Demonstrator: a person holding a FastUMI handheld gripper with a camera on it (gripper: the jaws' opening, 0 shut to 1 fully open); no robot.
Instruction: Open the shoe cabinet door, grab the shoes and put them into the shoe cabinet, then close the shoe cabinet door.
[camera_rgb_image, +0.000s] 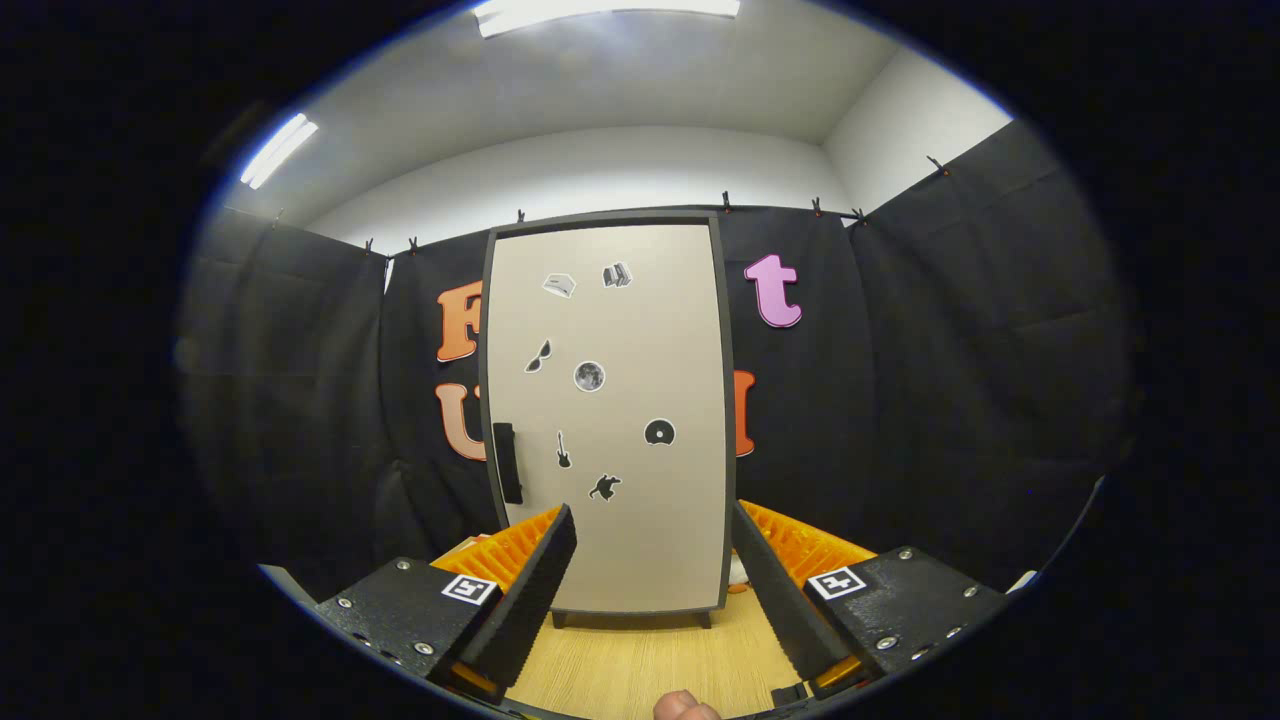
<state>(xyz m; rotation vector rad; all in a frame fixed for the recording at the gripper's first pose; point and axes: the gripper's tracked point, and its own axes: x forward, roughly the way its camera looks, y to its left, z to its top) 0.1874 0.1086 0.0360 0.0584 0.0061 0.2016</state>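
Observation:
A tall beige shoe cabinet (640, 330) with a dark frame stands on short legs on the wooden table, straight ahead of my fingers and some way beyond them. Its door is closed and carries several small black and grey stickers. A black vertical handle (507, 462) sits on the door's left edge, just above and beyond my left fingertip. My gripper (652, 525) is open, its two black ribbed fingers spread wide with nothing between them. Something small and pale (738, 570) peeks out by the cabinet's lower right corner, mostly hidden by my right finger; I cannot tell what it is.
The light wooden tabletop (650, 660) runs from under my fingers up to the cabinet's feet. Black cloth walls close in behind and on both sides of the cabinet. A fingertip (685, 706) of the person's hand shows at the bottom between the gripper's bases.

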